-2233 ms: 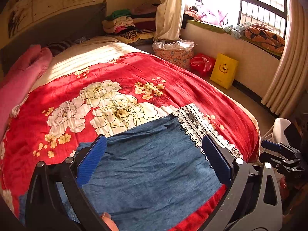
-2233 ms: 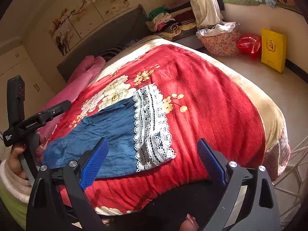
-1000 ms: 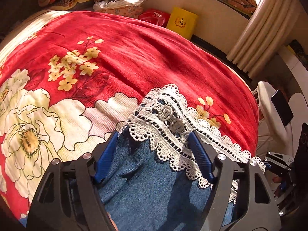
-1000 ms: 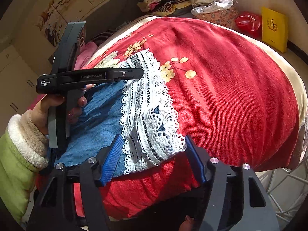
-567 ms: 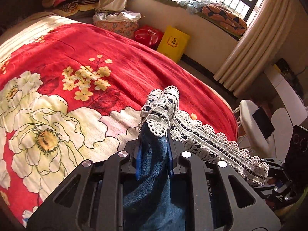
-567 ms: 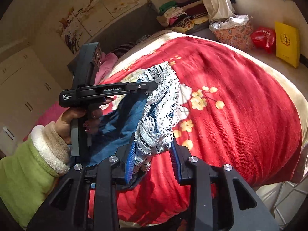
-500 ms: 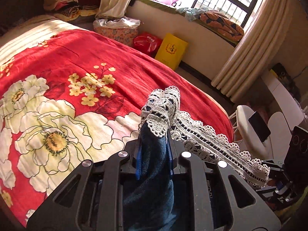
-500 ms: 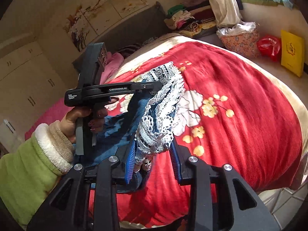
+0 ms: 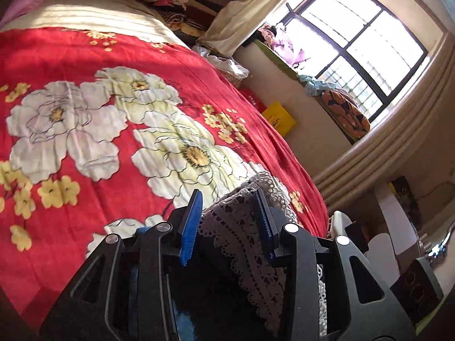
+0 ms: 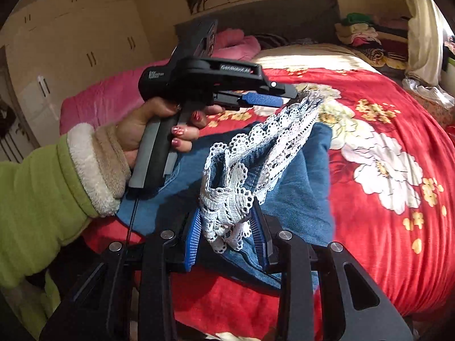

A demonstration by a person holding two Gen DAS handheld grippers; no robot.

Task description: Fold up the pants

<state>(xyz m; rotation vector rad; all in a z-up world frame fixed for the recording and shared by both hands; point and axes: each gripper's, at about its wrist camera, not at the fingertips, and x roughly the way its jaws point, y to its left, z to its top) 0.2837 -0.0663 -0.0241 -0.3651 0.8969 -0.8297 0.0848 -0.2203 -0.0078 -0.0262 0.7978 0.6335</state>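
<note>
The pants (image 10: 298, 176), blue denim with a white lace hem (image 10: 227, 207), lie on the red flowered bedspread (image 10: 398, 130), and I have the hem end lifted off it and carried over the rest of the denim, so I judge I am midway through folding the leg end toward the waist. My right tongs (image 10: 227, 233) are partly closed with a bunched corner of lace pressed between the blue pads. In the right wrist view my left tongs (image 10: 273, 99) sit at about eleven o'clock from that corner, held in my hand (image 10: 150, 130); in their own view the left tongs (image 9: 227, 216) are opening, with lace lying between the jaws and brushing the right pad, so the hold there looks loose or gone. Next I judge both corners should come down level on the denim beneath, edges matched, before the right tongs let go. The pink bedding (image 10: 113, 96) lies beyond, at ten o'clock.
</note>
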